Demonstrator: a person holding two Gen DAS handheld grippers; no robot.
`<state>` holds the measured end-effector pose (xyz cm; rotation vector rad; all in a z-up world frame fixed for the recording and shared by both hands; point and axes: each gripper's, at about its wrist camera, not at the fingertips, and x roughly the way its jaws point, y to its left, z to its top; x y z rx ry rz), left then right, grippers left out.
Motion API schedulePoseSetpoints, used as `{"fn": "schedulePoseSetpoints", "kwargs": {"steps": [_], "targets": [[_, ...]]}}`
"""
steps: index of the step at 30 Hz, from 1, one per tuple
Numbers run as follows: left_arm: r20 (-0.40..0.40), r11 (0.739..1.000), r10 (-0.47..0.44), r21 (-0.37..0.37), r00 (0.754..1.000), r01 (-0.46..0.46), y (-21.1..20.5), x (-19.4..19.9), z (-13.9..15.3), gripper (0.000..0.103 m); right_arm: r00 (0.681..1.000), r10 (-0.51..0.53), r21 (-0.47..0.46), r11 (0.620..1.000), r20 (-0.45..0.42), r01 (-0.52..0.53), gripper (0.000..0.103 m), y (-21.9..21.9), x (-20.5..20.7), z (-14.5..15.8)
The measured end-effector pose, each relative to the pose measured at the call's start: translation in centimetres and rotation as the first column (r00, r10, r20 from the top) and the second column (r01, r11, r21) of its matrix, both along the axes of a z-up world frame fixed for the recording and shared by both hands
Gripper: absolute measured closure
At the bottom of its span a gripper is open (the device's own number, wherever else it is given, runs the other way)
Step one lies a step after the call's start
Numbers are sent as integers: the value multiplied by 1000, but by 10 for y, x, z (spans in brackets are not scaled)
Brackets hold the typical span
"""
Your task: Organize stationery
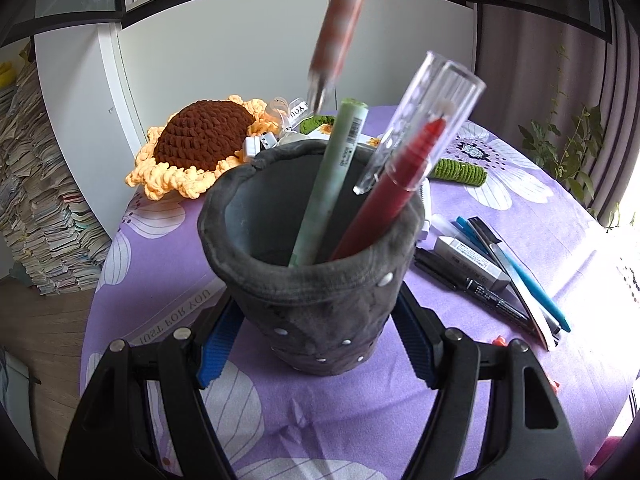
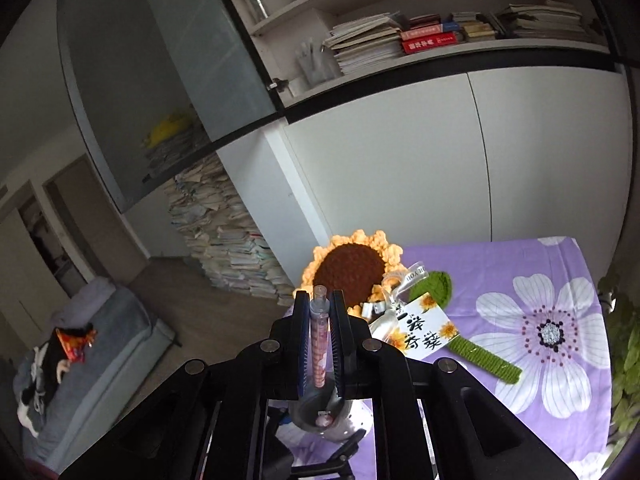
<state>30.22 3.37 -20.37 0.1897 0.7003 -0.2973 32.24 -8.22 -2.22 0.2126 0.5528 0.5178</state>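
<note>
**Pen poised above the cup**

Your pink pen hangs tilted over the grey pen cup; release it off-centre and it could strike the red pen or green pen inside and bounce onto the bench. Your right hand-held gripper is clamped narrow on the pink pen. Your left hand-held gripper braces the cup's sides.
</note>
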Motion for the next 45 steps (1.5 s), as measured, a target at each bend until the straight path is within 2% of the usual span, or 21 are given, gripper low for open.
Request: {"fn": "schedulePoseSetpoints", "kwargs": {"steps": [12, 17, 20, 22, 26, 29, 31, 34, 35, 37, 42, 45], "targets": [[-8, 1000, -2, -6, 1000, 2, 1, 2, -1, 31, 987, 106, -160, 979, -120, -125, 92, 39, 24, -57], [-4, 1000, -1, -3, 1000, 1, 0, 1, -1, 31, 977, 112, -160, 977, -180, -142, 92, 40, 29, -72], [-4, 1000, -1, -3, 1000, 1, 0, 1, -1, 31, 966, 119, -124, 981, -230, -150, 92, 35, 30, -80], [-4, 1000, -1, -3, 1000, 1, 0, 1, -1, 31, 965, 110, -101, 985, -240, -138, 92, 28, 27, -79], [-3, 1000, -2, -3, 1000, 2, 0, 1, -1, 31, 978, 72, -68, 994, -198, -86, 92, 1, 11, -66], [1, 1000, 0, -3, 1000, 0, 0, 0, 0, 31, 981, -16, -116, 993, -194, -7, 92, -23, 6, -68], [3, 1000, 1, -1, 1000, -1, 0, -1, 1, 31, 962, -76, -154, 987, -261, 36, 92, -39, 13, -86], [5, 1000, 4, 2, 1000, -4, 1, -1, 1, 31, 889, -151, -177, 981, -432, 80, 92, -62, 33, -132], [7, 1000, 6, 3, 1000, -6, 1, -1, 1, 31, 863, -179, -182, 978, -472, 103, 92, -69, 39, -145], [8, 1000, 8, 5, 1000, -8, 1, -1, 2, 31, 835, -194, -168, 978, -515, 124, 92, -78, 46, -164], [7, 1000, 9, 6, 1000, -9, 1, -1, 1, 31, 822, -181, -153, 981, -541, 116, 90, -77, 52, -177], [3, 1000, 8, 5, 1000, -8, 0, -1, 1, 31, 827, -184, -176, 979, -532, 104, 80, -71, 53, -178]]}}
